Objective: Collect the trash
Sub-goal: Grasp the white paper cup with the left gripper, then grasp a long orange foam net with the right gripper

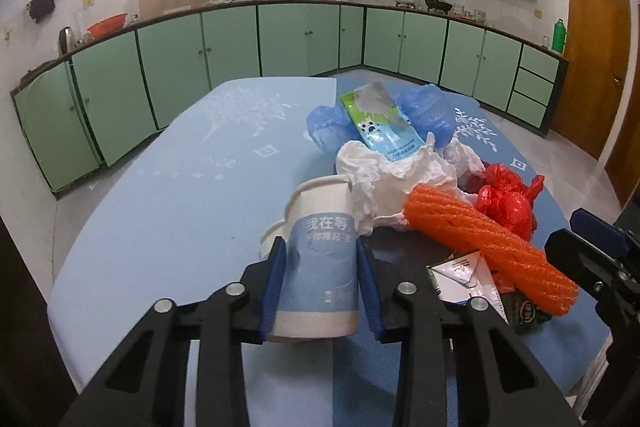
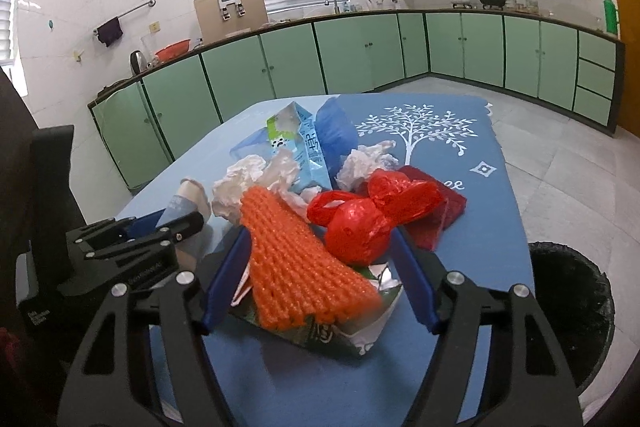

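Trash (image 2: 304, 251) on blue table (image 1: 168, 203)

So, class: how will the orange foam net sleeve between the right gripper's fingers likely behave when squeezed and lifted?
The orange foam net sleeve looks soft and open-meshed, so it probably squashes and flops. It likely weighs little. Lying on the flattened carton, it may snag it.

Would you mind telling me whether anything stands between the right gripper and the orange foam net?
Nothing visible does. The right gripper already has its jaws open on either side of the orange foam net, which lies on top of a flattened carton, with the red plastic bag just beyond.
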A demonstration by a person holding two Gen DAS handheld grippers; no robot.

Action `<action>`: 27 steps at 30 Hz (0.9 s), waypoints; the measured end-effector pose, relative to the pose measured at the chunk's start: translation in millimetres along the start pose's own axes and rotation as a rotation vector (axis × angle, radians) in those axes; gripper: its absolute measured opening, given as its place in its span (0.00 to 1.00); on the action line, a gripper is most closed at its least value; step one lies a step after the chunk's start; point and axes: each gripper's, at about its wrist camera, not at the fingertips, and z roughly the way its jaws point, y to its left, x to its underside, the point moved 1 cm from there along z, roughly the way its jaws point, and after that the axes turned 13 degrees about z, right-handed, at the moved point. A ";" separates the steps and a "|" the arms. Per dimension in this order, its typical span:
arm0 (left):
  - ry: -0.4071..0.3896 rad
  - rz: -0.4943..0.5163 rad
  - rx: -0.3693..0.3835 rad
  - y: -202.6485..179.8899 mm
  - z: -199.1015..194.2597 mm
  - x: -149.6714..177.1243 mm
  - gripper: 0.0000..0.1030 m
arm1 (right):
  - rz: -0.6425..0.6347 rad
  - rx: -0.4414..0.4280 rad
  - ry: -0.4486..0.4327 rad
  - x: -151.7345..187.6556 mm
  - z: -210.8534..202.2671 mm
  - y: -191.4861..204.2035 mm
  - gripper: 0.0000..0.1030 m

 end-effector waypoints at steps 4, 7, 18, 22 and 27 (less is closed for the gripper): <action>-0.009 -0.010 -0.005 2.4 -6.7 -0.4 0.33 | -0.024 -0.003 0.024 5.5 3.5 4.7 0.65; -0.007 -0.008 -0.008 2.1 -8.6 0.2 0.33 | -0.050 -0.005 0.045 9.9 7.3 9.2 0.62; -0.010 -0.006 -0.006 -1.1 -11.6 -0.8 0.33 | -0.102 -0.020 0.099 15.1 15.0 11.2 0.14; -0.016 -0.003 -0.002 -2.6 -13.0 -2.1 0.33 | -0.111 -0.060 0.088 9.4 7.4 15.6 0.11; -0.040 -0.001 0.001 -1.8 -20.2 -7.9 0.33 | -0.100 -0.100 0.045 -6.1 -6.3 19.8 0.11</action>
